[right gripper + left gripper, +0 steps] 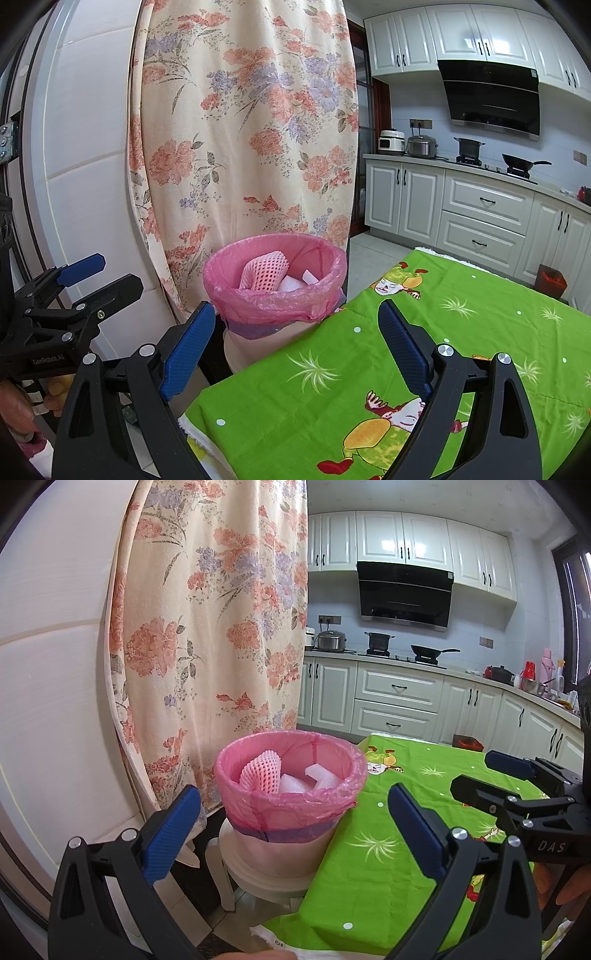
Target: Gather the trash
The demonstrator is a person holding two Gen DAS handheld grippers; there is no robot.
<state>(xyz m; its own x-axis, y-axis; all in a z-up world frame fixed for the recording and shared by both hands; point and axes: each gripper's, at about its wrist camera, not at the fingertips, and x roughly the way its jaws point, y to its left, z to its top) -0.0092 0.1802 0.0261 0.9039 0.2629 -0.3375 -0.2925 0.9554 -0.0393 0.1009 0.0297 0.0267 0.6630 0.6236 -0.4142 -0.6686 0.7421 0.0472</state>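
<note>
A small bin lined with a pink bag [291, 805] [275, 299] stands on a white stool [258, 880] beside the table with a green cartoon cloth [399, 834] [424, 332]. Inside lie a pink foam fruit net [260, 771] [264, 275] and white foam pieces [314, 775] [295, 282]. My left gripper [291, 825] is open and empty, close in front of the bin. My right gripper [295, 345] is open and empty, over the table's corner by the bin. Each gripper shows in the other's view: the right one [513, 775], the left one [79, 284].
A floral curtain [214, 627] [243, 129] hangs just behind the bin, with a white wall panel [48, 664] to the left. Kitchen cabinets, stove with pots [380, 642] and range hood [404, 590] are at the back. A red box [550, 280] stands on the floor beyond the table.
</note>
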